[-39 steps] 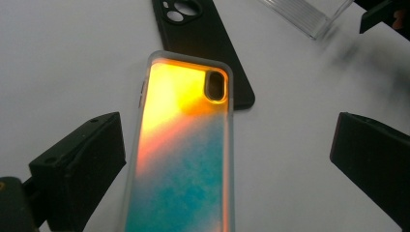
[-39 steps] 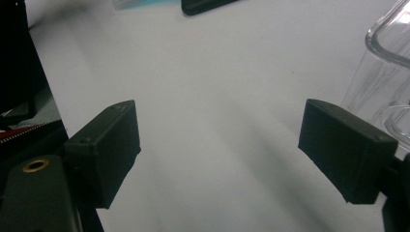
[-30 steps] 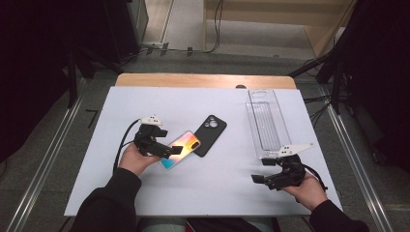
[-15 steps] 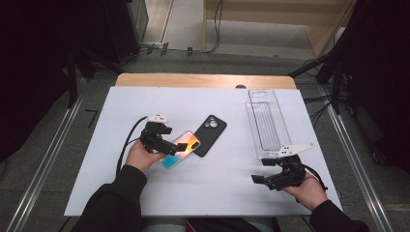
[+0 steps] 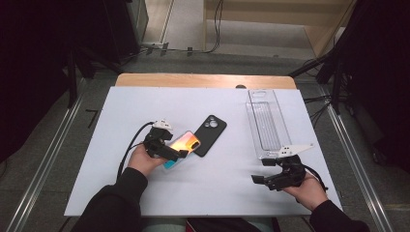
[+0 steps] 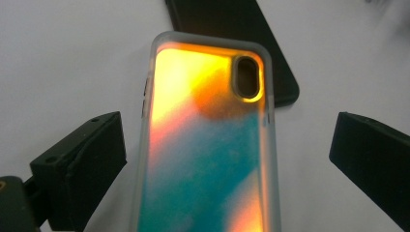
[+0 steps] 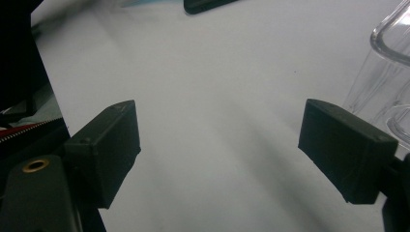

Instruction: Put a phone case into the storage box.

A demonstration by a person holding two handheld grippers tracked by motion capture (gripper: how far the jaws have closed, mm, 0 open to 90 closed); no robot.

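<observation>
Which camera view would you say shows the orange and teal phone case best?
The left gripper view: the phone case lies close up between the open jaws, its camera cutout clear. The high view shows it small, partly hidden by the left gripper. The right gripper view gives no clear sight.

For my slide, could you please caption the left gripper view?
Open left hand-held gripper straddling an orange-and-teal phone case, a black phone case beyond.

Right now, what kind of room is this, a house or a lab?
Probably a lab or recording workspace: a plain white table on metal rails, cables trailing over the floor, and dark equipment around it, nothing homely.
</observation>
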